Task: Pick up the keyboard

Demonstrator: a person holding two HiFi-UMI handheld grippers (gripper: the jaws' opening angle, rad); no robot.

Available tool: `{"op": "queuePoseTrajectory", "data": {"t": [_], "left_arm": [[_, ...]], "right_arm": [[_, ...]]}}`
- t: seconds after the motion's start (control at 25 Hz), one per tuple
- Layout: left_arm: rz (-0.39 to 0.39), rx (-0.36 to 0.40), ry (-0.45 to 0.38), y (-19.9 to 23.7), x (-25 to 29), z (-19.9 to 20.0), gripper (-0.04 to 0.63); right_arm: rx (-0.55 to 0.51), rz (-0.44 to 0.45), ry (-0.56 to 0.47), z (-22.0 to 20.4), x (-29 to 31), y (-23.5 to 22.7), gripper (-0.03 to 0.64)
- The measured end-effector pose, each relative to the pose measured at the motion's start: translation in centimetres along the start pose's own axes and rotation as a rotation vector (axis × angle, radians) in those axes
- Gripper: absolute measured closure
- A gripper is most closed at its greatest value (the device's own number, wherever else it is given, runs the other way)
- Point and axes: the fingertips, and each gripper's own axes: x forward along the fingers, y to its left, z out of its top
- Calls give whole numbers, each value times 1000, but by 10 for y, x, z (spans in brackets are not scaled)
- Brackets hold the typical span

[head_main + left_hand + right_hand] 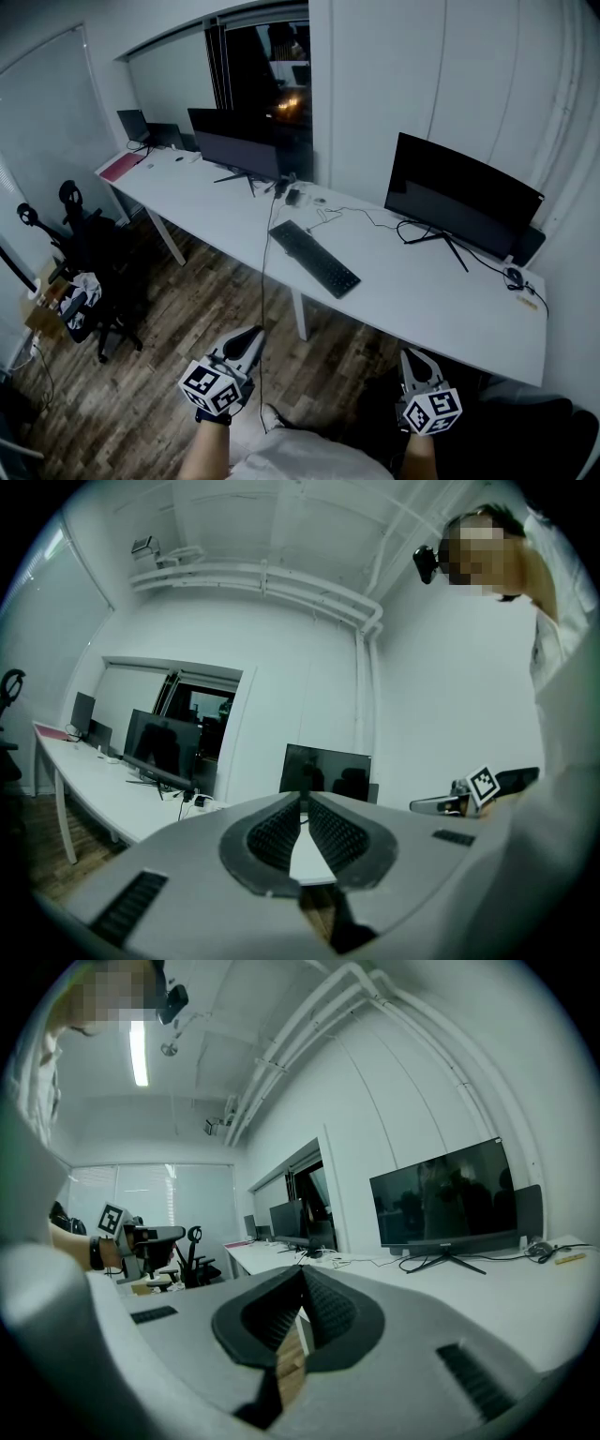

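I am holding my left gripper [251,336] and right gripper [413,358] near my body, each with jaws pressed together, gripping nothing. The black keyboard [314,258] is lying farther off on the white desk [441,314], well apart from both grippers.

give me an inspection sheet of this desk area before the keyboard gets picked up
surface: long white desk, level, on white legs
job's things: black keyboard lies diagonally near the front edge, untouched
clutter: mouse beside the right monitor; pink folder at the far left end
tools: left tool and right tool both shut, empty, held over the floor short of the desk
cables: thin cable drops off the front edge beside the keyboard; black lead trails from the right monitor
surroundings: black office chair on the left
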Motion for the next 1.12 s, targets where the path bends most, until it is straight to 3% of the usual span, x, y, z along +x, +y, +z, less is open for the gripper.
{"op": "queuePoseTrajectory", "data": {"t": [0.56,1.12], "left_arm": [[-14,13,-8,-4,2,-13,568],[-2,21,-4,-3,14,1,568]], "right_arm": [[7,4,-8,-2,-7,-5,614],[3,-6,-14,2,-3,-15,614]]}}
